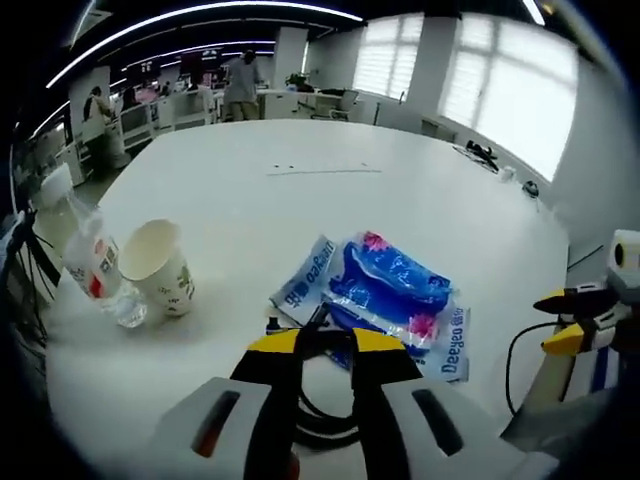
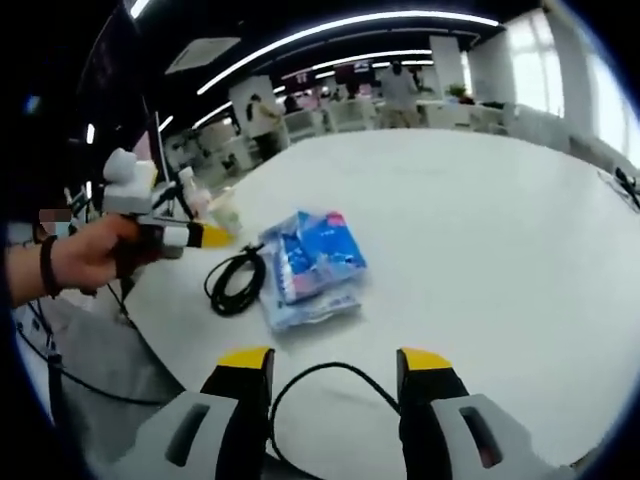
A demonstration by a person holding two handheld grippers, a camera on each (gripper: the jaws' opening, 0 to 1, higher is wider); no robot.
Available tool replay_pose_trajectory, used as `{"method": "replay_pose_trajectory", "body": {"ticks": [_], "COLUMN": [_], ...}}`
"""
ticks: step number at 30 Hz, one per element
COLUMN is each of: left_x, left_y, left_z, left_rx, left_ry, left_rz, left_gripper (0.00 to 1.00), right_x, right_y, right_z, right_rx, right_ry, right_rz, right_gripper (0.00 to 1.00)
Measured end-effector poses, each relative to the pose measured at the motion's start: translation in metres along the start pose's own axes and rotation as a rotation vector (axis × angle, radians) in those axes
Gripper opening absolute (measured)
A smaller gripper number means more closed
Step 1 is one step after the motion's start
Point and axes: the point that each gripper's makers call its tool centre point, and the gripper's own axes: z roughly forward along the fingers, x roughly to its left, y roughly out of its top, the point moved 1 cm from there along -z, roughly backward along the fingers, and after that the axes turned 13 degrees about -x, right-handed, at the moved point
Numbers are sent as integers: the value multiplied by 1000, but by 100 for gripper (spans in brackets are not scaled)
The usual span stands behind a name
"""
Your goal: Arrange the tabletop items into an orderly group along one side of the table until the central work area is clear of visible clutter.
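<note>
My left gripper (image 1: 325,340) has its jaws nearly together around the end of a coiled black cable (image 1: 325,415) near the table's edge; a hand holds this gripper (image 2: 210,237) just above the coil (image 2: 235,282). Beyond the tips lies a blue wipes packet (image 1: 385,300) (image 2: 310,265). A paper cup (image 1: 160,265) (image 2: 228,212) and a plastic bottle (image 1: 95,270) (image 2: 195,200) stand together by the table's edge. My right gripper (image 2: 335,360) (image 1: 558,320) is open, with a second thin black cable (image 2: 320,378) (image 1: 515,365) looping between its jaws.
The white table (image 1: 330,200) stretches far beyond the items. Small dark objects (image 1: 482,152) lie at its far side near the windows. The near edge (image 2: 170,360) drops off close to both grippers, with cords hanging below. People and desks are in the background.
</note>
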Motion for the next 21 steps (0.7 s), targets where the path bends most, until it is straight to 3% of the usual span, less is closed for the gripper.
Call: {"method": "replay_pose_trajectory", "body": {"ticks": [4, 9, 13, 16, 21], "left_x": [-5, 6, 5, 15, 19], "left_y": [0, 0, 5, 10, 14], "left_z": [9, 29, 38, 52, 69], "left_rx": [3, 5, 1, -8, -13], "left_ry": [-19, -27, -24, -17, -14], "left_rz": [1, -19, -36, -71, -103], "left_gripper": [15, 15, 16, 16, 16], "right_x": [12, 20, 24, 26, 35], "right_y": [7, 10, 11, 17, 20], "right_z": [16, 36, 48, 62, 78], "right_rx": [-7, -1, 2, -22, -2], "right_ry": [26, 40, 29, 19, 26], "right_rz": [25, 77, 202, 290, 286], "right_gripper": [49, 46, 42, 42, 41]}}
